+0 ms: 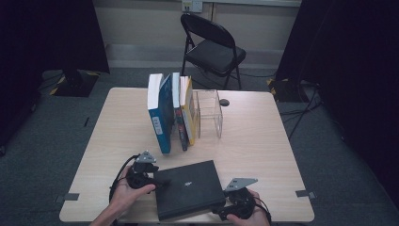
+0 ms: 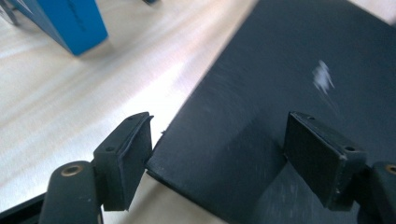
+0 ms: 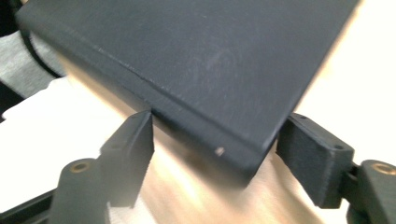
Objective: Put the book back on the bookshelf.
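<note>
Your table (image 1: 263, 141) has the books (image 1: 170, 113) standing against the clear holder (image 1: 209, 113), so that's probably where the flat black book (image 1: 188, 188) at the near edge goes. Left claw (image 2: 217, 154) and right claw (image 3: 215, 154) both gape wide around its corners, nothing gripped yet.

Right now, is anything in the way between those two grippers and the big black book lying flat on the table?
Nothing visible is. The left gripper has its open jaws straddling a corner of the black book, and the right gripper straddles another corner, jaws apart. Only bare table lies around them.
</note>
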Available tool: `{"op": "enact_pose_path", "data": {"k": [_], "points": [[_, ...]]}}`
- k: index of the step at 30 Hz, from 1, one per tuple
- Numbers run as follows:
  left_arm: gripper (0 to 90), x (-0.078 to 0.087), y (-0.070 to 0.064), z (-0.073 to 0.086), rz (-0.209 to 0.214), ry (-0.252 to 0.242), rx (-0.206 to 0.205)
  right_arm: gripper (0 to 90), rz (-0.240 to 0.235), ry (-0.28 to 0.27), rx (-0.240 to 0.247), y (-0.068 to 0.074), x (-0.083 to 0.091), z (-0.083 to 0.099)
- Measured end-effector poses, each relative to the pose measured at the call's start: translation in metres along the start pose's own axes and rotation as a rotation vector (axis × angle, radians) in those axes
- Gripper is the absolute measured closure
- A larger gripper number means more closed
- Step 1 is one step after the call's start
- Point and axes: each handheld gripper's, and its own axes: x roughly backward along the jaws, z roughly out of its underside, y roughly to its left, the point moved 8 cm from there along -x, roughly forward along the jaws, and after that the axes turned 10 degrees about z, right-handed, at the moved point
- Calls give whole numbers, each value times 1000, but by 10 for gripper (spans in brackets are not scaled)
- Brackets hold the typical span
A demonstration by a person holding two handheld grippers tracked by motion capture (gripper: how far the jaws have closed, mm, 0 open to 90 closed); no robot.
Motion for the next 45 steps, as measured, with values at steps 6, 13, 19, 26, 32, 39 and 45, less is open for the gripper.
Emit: {"op": "enact_pose_path", "data": {"k": [6, 13, 19, 26, 32, 39, 45], "points": [[247, 2, -9, 5, -3, 11, 8, 304, 68, -10, -15, -13, 4, -1], [241, -1, -2, -15, -6, -51, 22, 221, 53, -10, -18, -4, 2, 0], [347, -11, 6, -19, 19, -27, 15, 247, 73, 18, -19, -5, -4, 5], [437, -16, -6, -18, 59, -17, -24, 241, 70, 27, -25, -5, -5, 4], [420, -11, -15, -10, 79, 22, -32, 240, 88, 21, -44, -16, -5, 2], [498, 0, -16, 1, 133, 44, 3, 291, 140, 9, -79, -32, -8, -5], [456, -5, -12, -9, 104, 4, 13, 307, 126, -9, -89, -27, -7, -9]]}}
